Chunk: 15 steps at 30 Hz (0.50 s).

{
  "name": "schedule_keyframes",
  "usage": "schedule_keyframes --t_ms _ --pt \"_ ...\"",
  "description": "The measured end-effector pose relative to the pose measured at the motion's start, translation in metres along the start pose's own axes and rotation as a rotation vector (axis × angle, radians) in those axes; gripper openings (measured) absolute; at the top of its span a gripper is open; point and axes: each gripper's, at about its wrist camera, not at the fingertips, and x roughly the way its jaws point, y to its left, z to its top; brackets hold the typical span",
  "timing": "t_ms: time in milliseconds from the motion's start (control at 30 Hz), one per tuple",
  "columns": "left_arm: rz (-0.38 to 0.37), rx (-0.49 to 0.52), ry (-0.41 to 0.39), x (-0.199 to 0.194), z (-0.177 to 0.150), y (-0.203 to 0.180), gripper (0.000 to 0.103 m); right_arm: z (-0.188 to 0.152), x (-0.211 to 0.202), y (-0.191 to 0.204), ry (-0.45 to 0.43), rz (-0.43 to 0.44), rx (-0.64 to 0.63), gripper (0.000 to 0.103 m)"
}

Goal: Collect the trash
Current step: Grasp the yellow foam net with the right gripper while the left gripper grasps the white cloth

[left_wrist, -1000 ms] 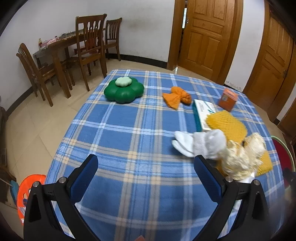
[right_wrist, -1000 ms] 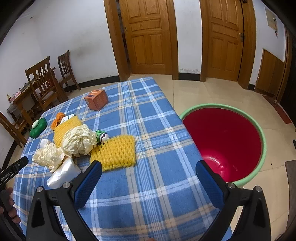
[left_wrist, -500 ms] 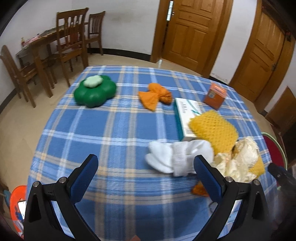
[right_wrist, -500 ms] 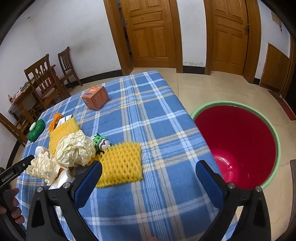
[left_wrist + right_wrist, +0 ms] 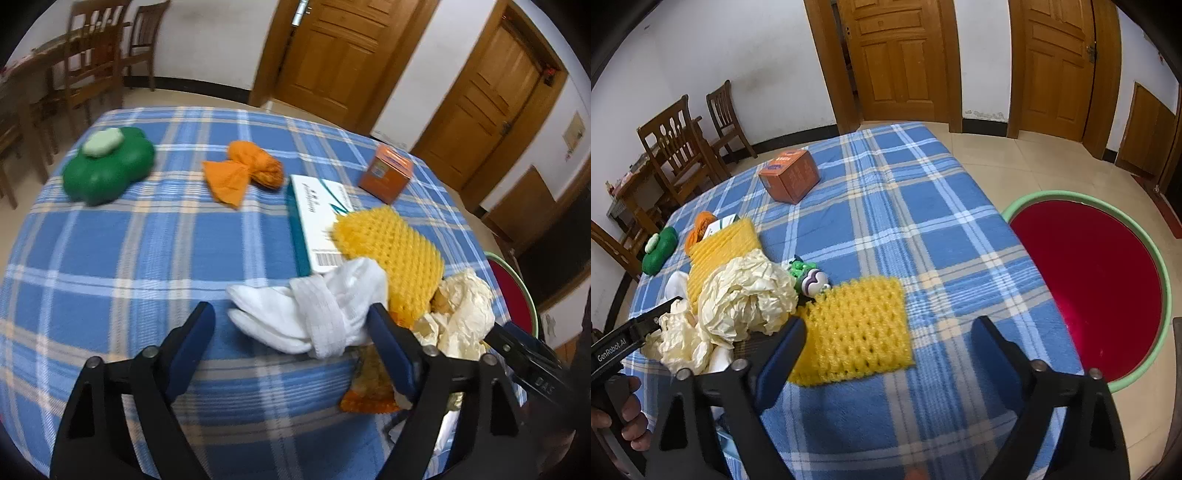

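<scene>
Step in hand – approach. Left gripper (image 5: 291, 321) closing, nothing clamped yet, white rolled socks (image 5: 314, 314) lying between its jaws on the table (image 5: 110, 258). Right gripper (image 5: 890, 332) closing over yellow foam net (image 5: 857, 332), still ungrasped – next, judged: pinch, then carry to red bin (image 5: 1086, 284) beside the table

Crumpled cream paper (image 5: 746, 295) lies left of centre; flat yellow foam net (image 5: 857, 332) beside it, lower centre.
</scene>
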Motion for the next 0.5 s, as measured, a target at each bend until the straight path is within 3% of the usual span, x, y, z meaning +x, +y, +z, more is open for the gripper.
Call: schedule_keyframes --t_ms 233,400,500 --pt "-0.043 0.061 -0.014 0.003 0.0 -0.006 0.062 -0.004 0.006 0.011 0.024 -0.018 -0.009 0.076" --pt "-0.102 0.063 -0.022 0.0 -0.001 -0.006 0.044 -0.005 0.007 0.014 0.024 -0.026 0.002 0.074" --pt "-0.11 0.069 -0.032 0.0 -0.001 -0.008 0.041 -0.006 0.007 0.015 0.027 -0.032 -0.002 0.075"
